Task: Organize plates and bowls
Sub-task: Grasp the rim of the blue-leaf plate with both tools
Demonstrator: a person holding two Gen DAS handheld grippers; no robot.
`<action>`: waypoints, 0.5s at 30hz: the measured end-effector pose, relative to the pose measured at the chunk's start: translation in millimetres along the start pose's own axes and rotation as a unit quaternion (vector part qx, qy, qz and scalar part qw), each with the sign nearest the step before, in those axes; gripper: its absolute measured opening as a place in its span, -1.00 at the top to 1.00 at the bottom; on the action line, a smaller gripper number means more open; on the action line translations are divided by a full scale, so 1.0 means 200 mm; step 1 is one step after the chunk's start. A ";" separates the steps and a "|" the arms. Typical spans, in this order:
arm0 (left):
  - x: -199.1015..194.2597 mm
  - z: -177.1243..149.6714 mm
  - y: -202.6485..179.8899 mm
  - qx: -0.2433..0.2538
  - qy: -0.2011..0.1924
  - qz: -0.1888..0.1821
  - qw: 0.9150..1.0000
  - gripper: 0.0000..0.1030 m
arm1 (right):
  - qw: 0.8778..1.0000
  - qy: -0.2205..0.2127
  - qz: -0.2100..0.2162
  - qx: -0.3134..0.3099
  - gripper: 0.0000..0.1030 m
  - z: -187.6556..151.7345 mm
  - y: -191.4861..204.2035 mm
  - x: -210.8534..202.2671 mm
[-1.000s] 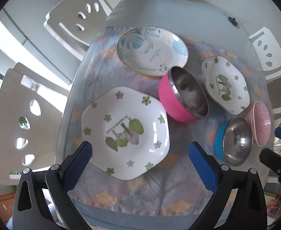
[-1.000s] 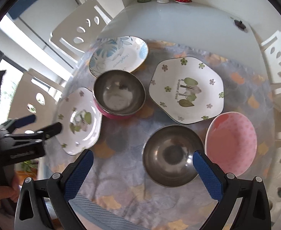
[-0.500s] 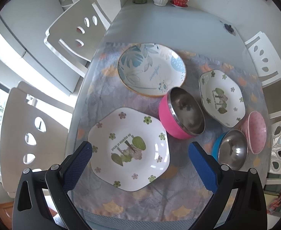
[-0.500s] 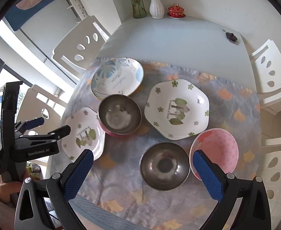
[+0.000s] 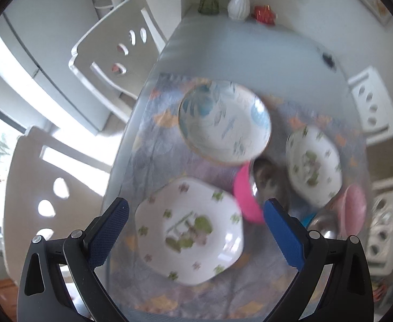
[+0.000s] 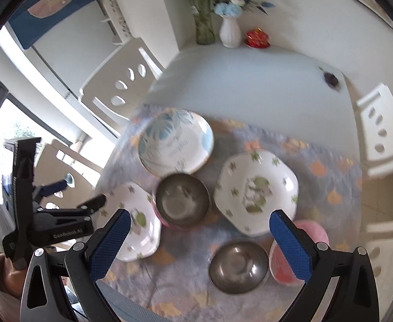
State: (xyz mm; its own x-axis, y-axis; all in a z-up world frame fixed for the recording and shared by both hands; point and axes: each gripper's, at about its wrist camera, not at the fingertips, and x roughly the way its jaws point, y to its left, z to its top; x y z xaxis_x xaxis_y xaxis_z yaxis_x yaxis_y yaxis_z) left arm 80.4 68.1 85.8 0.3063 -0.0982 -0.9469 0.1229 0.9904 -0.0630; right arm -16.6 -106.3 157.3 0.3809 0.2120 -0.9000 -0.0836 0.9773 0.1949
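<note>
Three plates (image 6: 175,142) and three bowls (image 6: 182,200) sit on the table (image 6: 250,80), below and ahead of both tongs. Left tongs (image 5: 196,230) and right tongs (image 6: 199,237) are wide open, holding nothing. Both have risen higher than before.

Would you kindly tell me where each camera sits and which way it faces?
Left wrist: on the left claw, high above the table's left side, looking down at the hexagonal floral plate; open.
Right wrist: on the right claw, above the steel bowl; open, left claw at left.
Shared: blue-leaf plate.
</note>
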 end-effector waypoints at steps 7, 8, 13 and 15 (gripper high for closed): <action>0.11 0.28 0.14 -0.038 -0.023 -0.015 0.999 -0.95 | 0.996 0.016 0.086 -0.003 -1.00 0.36 0.00 0.26; 0.16 0.31 0.16 -0.040 -0.021 -0.011 0.999 -0.95 | 0.994 0.027 0.102 0.002 -1.00 0.39 -0.01 0.35; 0.46 0.38 0.24 -0.068 0.025 -0.012 0.997 -0.95 | 0.991 0.095 0.092 0.012 -1.00 0.47 -0.09 0.82; 0.56 0.39 0.26 -0.074 0.032 -0.008 0.997 -0.95 | 0.989 0.123 0.080 0.018 -1.00 0.48 -0.13 1.00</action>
State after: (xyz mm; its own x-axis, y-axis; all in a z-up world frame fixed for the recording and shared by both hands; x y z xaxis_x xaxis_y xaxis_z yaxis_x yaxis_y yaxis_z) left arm 194.2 100.4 1.2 0.2430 -0.1125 -0.9635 -0.0151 0.9927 -0.1197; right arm 149.6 -89.1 8.7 0.1296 0.3610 -0.9235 -0.0899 0.9318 0.3516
